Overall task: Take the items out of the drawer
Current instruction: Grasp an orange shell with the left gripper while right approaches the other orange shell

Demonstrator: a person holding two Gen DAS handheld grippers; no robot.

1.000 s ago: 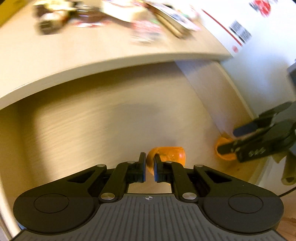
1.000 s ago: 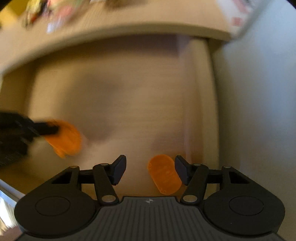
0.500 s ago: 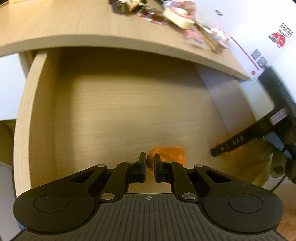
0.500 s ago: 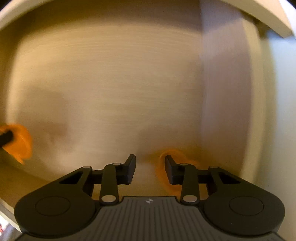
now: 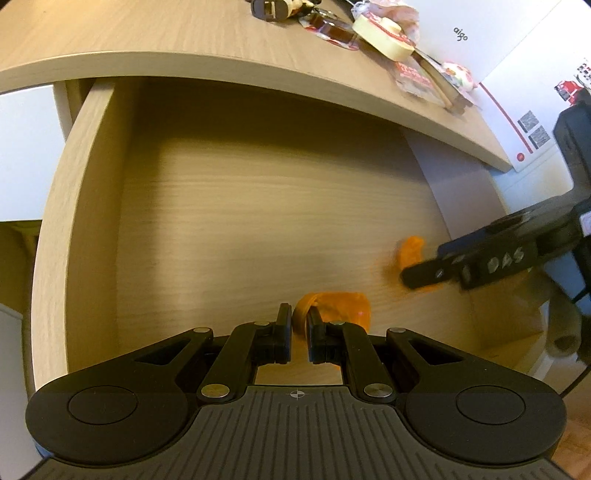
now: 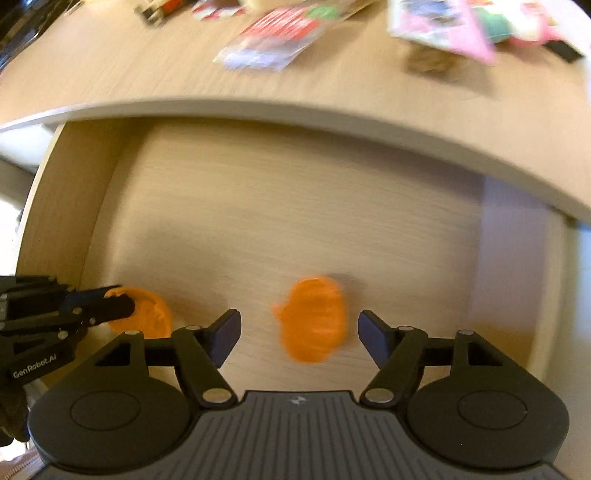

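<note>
The left gripper [image 5: 299, 328] is clamped on one orange piece [image 5: 332, 310]. The right gripper [image 6: 299, 332], fingers apart, should centre on the second orange piece [image 6: 314, 319] in the drawer [image 6: 258, 206] before closing.

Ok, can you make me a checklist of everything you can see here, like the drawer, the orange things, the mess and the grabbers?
Surface: wooden desk top above an open drawer; bare wood floor inside.
Job's things: two orange pieces. One is pinched in the left gripper; the other is in the drawer, blurred, between the right gripper fingers.
Clutter: tape roll, keys, snack packets on the desk.
Grippers: left shut on its piece; right open, not touching its piece.
Cables: nothing seen.
Surroundings: white box at the desk's right end.
</note>
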